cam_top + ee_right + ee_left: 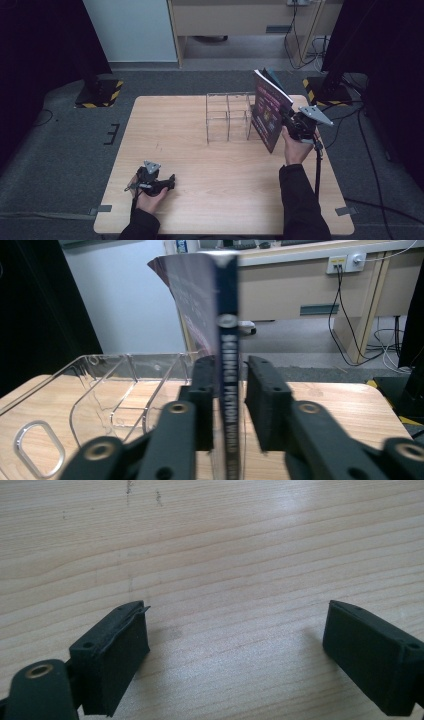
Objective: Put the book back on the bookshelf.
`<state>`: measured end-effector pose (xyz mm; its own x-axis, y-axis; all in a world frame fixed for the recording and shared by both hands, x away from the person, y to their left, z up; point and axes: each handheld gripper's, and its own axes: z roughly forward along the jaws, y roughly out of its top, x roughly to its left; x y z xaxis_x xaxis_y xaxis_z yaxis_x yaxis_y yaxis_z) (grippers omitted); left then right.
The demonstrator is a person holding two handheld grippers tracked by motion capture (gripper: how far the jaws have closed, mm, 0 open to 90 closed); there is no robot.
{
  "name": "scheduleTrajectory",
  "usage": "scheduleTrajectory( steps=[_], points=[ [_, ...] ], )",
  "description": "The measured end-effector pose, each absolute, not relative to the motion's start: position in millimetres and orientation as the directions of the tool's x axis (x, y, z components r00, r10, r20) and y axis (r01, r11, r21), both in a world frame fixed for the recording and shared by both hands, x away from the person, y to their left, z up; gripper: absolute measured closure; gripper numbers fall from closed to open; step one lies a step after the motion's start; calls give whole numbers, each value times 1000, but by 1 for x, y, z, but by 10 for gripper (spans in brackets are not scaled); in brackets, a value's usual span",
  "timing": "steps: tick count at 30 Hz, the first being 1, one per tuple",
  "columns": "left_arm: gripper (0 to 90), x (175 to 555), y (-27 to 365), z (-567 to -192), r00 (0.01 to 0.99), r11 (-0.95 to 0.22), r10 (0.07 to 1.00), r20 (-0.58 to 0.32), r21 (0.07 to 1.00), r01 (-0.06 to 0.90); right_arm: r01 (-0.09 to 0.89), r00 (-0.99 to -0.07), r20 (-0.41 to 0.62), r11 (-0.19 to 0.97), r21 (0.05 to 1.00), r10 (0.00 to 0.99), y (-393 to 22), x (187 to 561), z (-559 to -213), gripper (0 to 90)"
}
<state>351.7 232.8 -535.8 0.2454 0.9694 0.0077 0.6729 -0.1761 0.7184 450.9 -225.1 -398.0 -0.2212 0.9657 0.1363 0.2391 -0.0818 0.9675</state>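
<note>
1. Magazine [269, 112] stands upright on edge at the right side of the wooden table [200, 165], its purple cover facing left and its spine toward the person's right hand.
2. Right gripper [289, 119] comes in from the right at the spine; the right hand [296, 147] holds it up off the tabletop.
3. From the right gripper view, the magazine [226, 365] runs straight up between the two black jaws; the left pad lies against the cover, the right pad sits just beside the spine with a thin sliver of gap showing. Whether both pads press on it cannot be told for sure.
4. Clear acrylic rack [228, 116] sits just left of the magazine, at the far middle of the table, divided into compartments. The magazine's lower edge looks to be at the rack's right end, but whether it is inside a compartment or just beside it cannot be told.
5. In the right gripper view that rack [100, 390] spreads out to the left behind the jaws.
6. Left gripper [170, 181] rests low at the near left, lying in the left hand [149, 197] and pointing right.
7. Its jaws stand wide apart over bare wood, nothing between them.
</note>
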Motion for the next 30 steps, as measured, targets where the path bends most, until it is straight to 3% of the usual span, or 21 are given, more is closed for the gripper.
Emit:
scheduleTrajectory(
  steps=[4,10,17,23,25,30],
  points=[
    [101,352,233,-536,246,-176,969,8,718,673,241,-207,145,-93,966,968,-221,451,-399,836],
    [101,352,233,-536,246,-177,969,8,718,674,224,-186,233,-189,956,955,-225,450,-404,842],
    [101,352,233,-536,247,-178,969,8,718,673,156,-180,217,-190,969,959,-218,453,-408,843],
    [101,352,233,-536,246,-177,969,8,718,673,183,-179,239,-206,961,954,-219,453,-411,836],
    [101,352,233,-536,247,-178,969,8,718,673,196,-170,225,-191,962,959,-221,454,-411,803],
    [101,352,233,-536,246,-177,969,8,718,673,206,-170,192,-155,966,967,-227,454,-409,622]
  ],
)
